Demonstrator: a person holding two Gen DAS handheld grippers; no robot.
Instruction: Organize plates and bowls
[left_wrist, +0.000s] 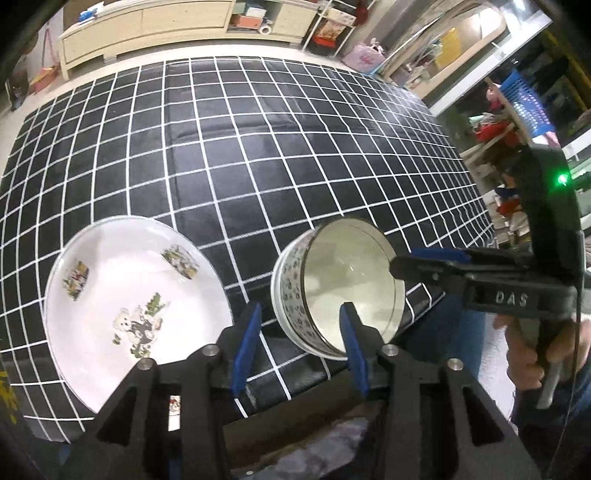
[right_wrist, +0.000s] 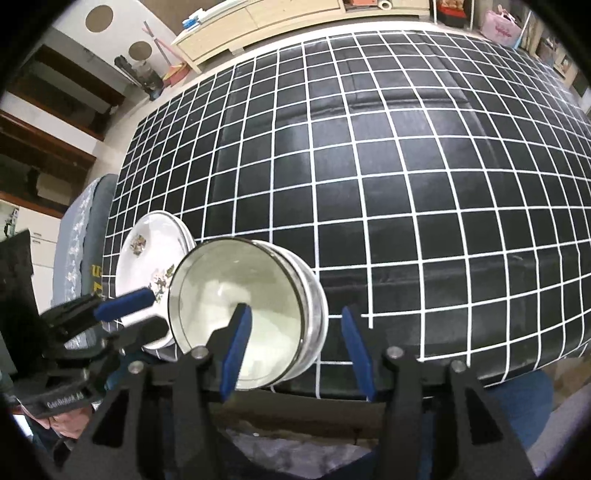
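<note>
A white plate (left_wrist: 136, 295) with panda pictures lies near the front edge of the black grid tablecloth (left_wrist: 258, 147). It also shows in the right wrist view (right_wrist: 147, 254). To its right stand stacked bowls (left_wrist: 332, 288) with patterned sides and white insides, also in the right wrist view (right_wrist: 243, 310). My left gripper (left_wrist: 299, 350) is open, between plate and bowls, at the table's front edge. My right gripper (right_wrist: 295, 354) is open, its left finger over the bowl's inside and its right finger outside the rim. It also shows in the left wrist view (left_wrist: 424, 262).
The tablecloth (right_wrist: 406, 166) stretches far behind the dishes. A low wooden cabinet (left_wrist: 147, 26) and shelves with boxes stand beyond the table. A blue basket (left_wrist: 524, 99) sits on shelving at the right.
</note>
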